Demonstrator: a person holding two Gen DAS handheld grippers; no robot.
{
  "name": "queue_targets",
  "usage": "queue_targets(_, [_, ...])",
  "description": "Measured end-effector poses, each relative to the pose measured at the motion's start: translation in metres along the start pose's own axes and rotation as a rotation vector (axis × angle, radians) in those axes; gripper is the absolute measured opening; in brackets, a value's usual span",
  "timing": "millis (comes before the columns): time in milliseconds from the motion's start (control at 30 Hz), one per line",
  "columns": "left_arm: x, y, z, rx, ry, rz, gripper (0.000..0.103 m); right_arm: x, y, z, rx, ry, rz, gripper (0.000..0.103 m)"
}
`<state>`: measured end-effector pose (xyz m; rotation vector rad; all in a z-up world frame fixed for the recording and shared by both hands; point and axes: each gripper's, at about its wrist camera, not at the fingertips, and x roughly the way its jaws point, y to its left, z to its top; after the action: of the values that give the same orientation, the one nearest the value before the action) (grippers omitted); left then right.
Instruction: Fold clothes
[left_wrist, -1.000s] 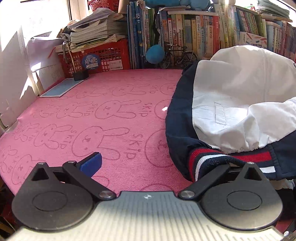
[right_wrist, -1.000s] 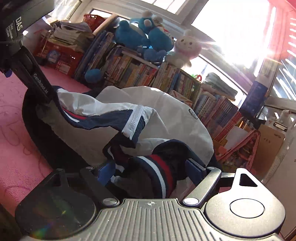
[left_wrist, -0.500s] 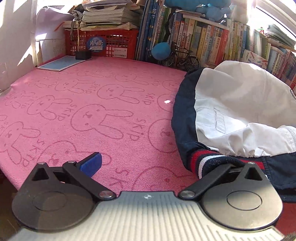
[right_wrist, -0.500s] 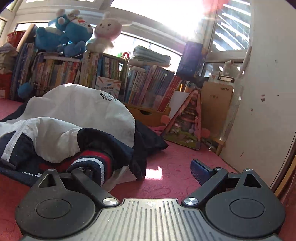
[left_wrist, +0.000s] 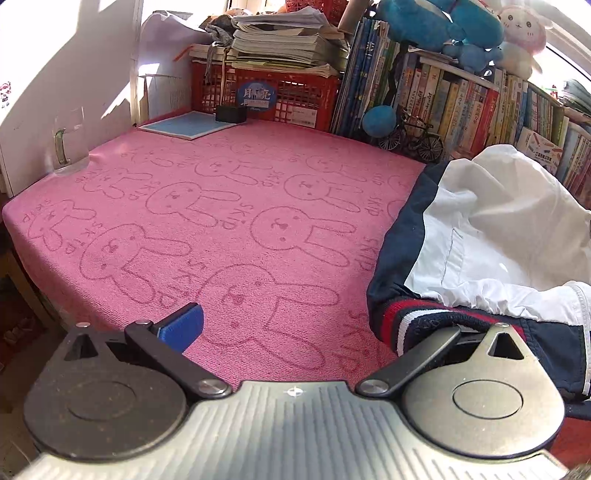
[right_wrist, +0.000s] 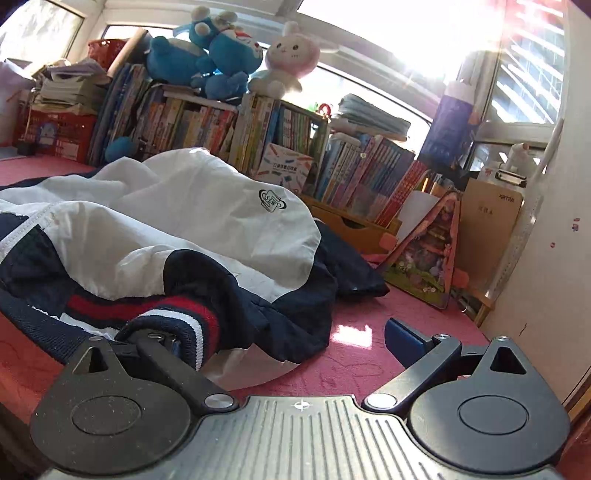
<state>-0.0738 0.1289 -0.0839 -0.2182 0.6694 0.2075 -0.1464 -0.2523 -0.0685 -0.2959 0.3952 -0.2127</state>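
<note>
Jacket (left_wrist: 495, 225) rumpled on pink mat (left_wrist: 229, 221), right side. Left gripper (left_wrist: 317, 328), right gripper (right_wrist: 280, 332) both spread wide (nothing clamped). Grab ribbed hem (right_wrist: 184, 317) squarely, keep edges level.

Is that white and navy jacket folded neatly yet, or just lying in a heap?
Still a heap. The jacket lies bunched and puffed up on the pink mat, its striped cuff curled loose.

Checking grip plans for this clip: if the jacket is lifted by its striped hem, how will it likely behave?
The jacket looks thin and floppy; it lies in soft folds, so it would probably sag and drape. Its smooth white fabric may slip. The ribbed hem looks thicker, likely the firmer hold.
</note>
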Motion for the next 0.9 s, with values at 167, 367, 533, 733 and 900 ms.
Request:
queue_targets(167, [-0.008, -0.009, -0.006, 0.081, 0.024, -0.048, 0.103, -0.028, -0.037, -0.001, 0.118, -0.015, 0.033, 0.103])
queue_targets(367, [-0.001, -0.044, -0.025, 0.252, 0.019, 0.053, 0.103, -0.035, -0.003, -0.026, -0.084, -0.015, 0.047, 0.102])
queue_targets(533, [-0.004, -0.068, -0.033, 0.391, -0.059, 0.151, 0.103, -0.043, 0.076, -0.044, -0.445, -0.198, -0.003, 0.102])
queue_targets(733, [-0.001, -0.054, -0.026, 0.302, -0.008, 0.078, 0.103, -0.047, 0.039, -0.021, -0.256, -0.219, -0.11, 0.049])
queue_targets(900, [0.004, -0.036, -0.021, 0.145, 0.1, -0.108, 0.103, -0.061, -0.074, -0.014, 0.431, -0.049, 0.13, 0.05])
